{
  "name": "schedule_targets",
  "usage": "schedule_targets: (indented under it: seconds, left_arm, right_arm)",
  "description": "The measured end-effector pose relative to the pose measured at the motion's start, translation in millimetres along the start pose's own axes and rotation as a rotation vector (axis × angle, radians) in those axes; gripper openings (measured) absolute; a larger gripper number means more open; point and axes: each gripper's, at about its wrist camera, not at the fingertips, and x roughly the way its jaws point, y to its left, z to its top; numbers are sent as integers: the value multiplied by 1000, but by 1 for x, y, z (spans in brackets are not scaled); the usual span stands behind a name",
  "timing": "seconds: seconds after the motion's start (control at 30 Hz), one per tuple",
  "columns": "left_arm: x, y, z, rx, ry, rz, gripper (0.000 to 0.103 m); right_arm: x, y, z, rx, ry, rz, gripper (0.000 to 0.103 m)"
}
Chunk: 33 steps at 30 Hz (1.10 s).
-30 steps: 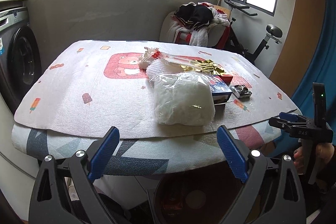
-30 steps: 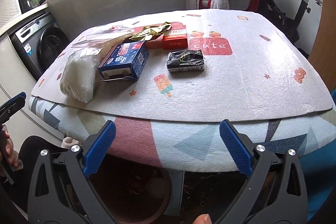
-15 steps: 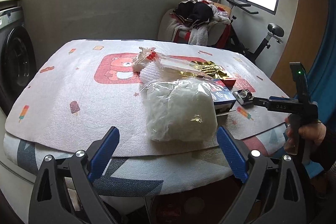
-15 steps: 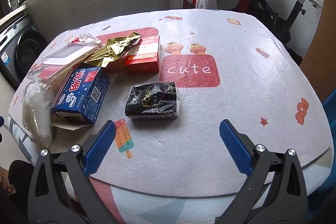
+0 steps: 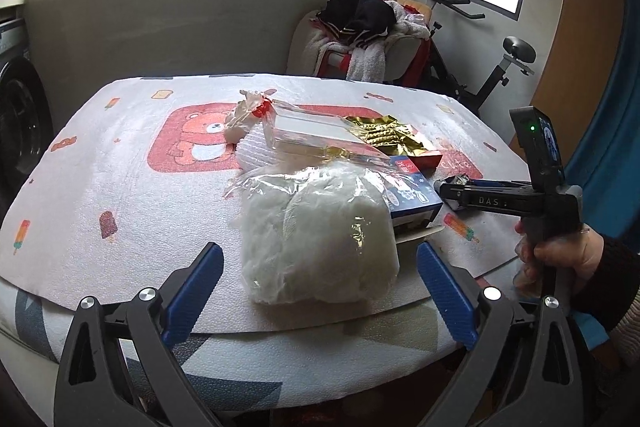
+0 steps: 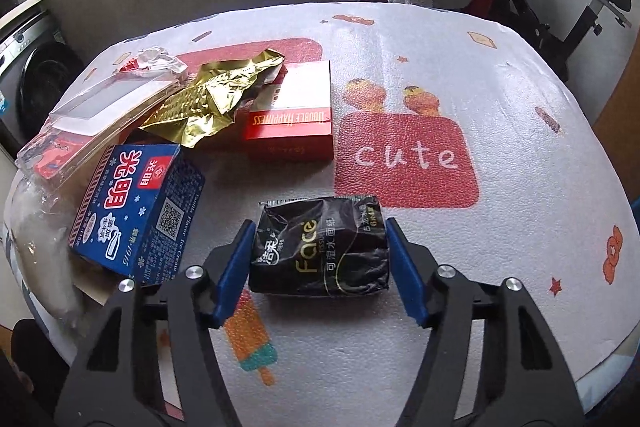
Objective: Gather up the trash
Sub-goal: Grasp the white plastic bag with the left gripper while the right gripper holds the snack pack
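Observation:
Trash lies on a patterned table mat. A black tissue pack lies between the fingers of my right gripper, which is open around it; the blue pads stand beside its ends. My left gripper is open and empty at the table's near edge, just in front of a clear plastic bag of white stuffing. A blue carton, red box, gold foil and clear plastic tray lie further back. The right gripper also shows in the left wrist view.
A chair piled with clothes and an exercise bike stand behind the table. A washing machine is at the left. A wrapped white bundle with red ribbon lies on the mat.
My right gripper has moved forward over the table and now straddles the black tissue pack, its jaws narrower. My left gripper has moved closer to the plastic bag.

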Motion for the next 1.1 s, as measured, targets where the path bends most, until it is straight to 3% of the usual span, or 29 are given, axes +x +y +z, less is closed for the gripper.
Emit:
schedule_targets:
  seconds: [0.37,0.7,0.9,1.1]
  left_arm:
    - [50,-6,16,5,63,7,97]
    - [66,5,16,-13,83,26,97]
    - [59,9,15,17,102,-18,75]
    - [36,20,13,28,105,-2,66]
  right_arm:
    - [-23,-1,-20,23,-42,10,64]
    - [-36,0,-28,35,-55,31,64]
    - [-44,1,-31,50,-60,40,64]
    - [-58,-1,-31,57,-82,46,64]
